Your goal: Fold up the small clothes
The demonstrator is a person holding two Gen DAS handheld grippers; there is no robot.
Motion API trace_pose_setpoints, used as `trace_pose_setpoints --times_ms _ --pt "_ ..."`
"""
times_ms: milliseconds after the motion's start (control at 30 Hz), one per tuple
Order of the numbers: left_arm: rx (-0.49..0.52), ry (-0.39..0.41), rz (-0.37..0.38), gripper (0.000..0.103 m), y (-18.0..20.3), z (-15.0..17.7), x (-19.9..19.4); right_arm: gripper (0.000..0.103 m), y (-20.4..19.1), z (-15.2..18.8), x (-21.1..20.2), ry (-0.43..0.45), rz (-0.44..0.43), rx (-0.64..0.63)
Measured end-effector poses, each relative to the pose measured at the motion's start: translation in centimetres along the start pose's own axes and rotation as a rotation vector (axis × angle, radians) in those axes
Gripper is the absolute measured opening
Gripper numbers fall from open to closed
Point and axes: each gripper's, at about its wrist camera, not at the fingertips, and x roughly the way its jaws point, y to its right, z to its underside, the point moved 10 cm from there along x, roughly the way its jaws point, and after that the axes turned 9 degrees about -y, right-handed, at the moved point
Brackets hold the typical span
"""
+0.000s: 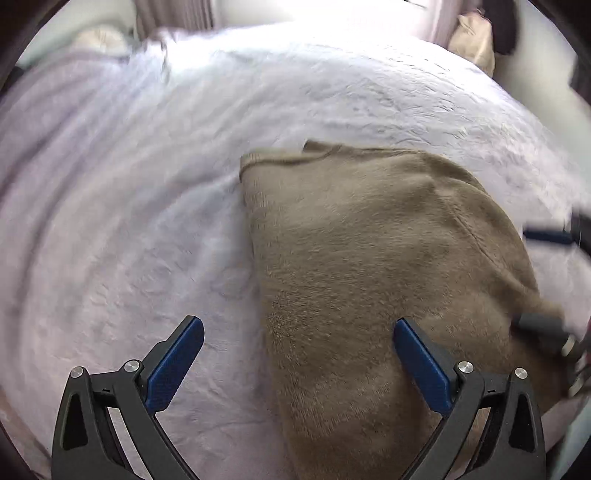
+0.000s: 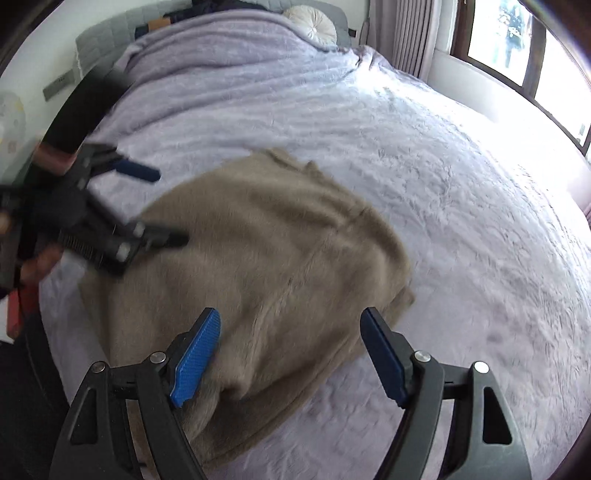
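Note:
A tan fleece garment [image 1: 369, 258] lies folded on the pale lilac bedspread [image 1: 129, 221]. In the left wrist view my left gripper [image 1: 299, 332] hangs open above the garment's left edge, one blue pad over the bedspread and one over the fleece, nothing between them. In the right wrist view the garment [image 2: 266, 251] spreads across the middle. My right gripper [image 2: 291, 325] stands open over its near right corner, not touching it. The left gripper [image 2: 162, 206] shows blurred at the left of that view, over the garment's far side, jaws apart.
The bed fills both views, with a folded blanket and a round cream cushion [image 2: 310, 22] at its head. A window [image 2: 524, 59] and curtains stand at the right. A beige pillow [image 1: 476, 40] sits beyond the bed's far corner.

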Motion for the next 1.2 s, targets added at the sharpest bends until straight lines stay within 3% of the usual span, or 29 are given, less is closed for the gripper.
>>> trace_pose_setpoints --times_ms 100,233,400,500,633,767,933,1033,1200 --pt "-0.024 -0.009 0.046 0.103 -0.1 0.5 0.4 0.081 0.0 2.1 0.9 -0.040 0.042 0.028" --pt "-0.015 0.008 0.015 0.103 -0.3 0.9 -0.3 0.081 0.8 4.3 -0.5 -0.048 0.026 0.120" --pt "-0.027 0.041 -0.066 0.103 0.4 1.8 -2.3 0.081 0.7 6.6 -3.2 -0.065 0.108 0.181" --pt "-0.043 0.083 -0.091 0.103 0.6 2.2 -4.2 0.081 0.2 6.2 -6.6 -0.005 0.175 0.253" --pt "-0.088 0.102 -0.071 0.103 1.5 3.3 -5.9 0.082 -1.9 4.1 -9.9 0.095 0.138 0.335" --pt "-0.130 0.119 -0.069 0.103 1.7 4.2 -7.0 0.082 -3.7 3.3 -8.9 0.038 0.250 0.317" --pt "-0.215 0.123 -0.004 0.103 1.4 5.9 -7.5 0.082 -5.1 4.1 -6.4 -0.036 0.180 0.392" --pt "-0.207 0.123 -0.148 0.103 0.8 6.8 -7.2 0.082 -5.3 4.9 -5.5 -0.075 0.171 0.437" --pt "-0.208 0.077 -0.091 0.103 1.9 8.6 -6.0 0.082 -5.7 5.9 -5.0 -0.105 0.195 0.464"
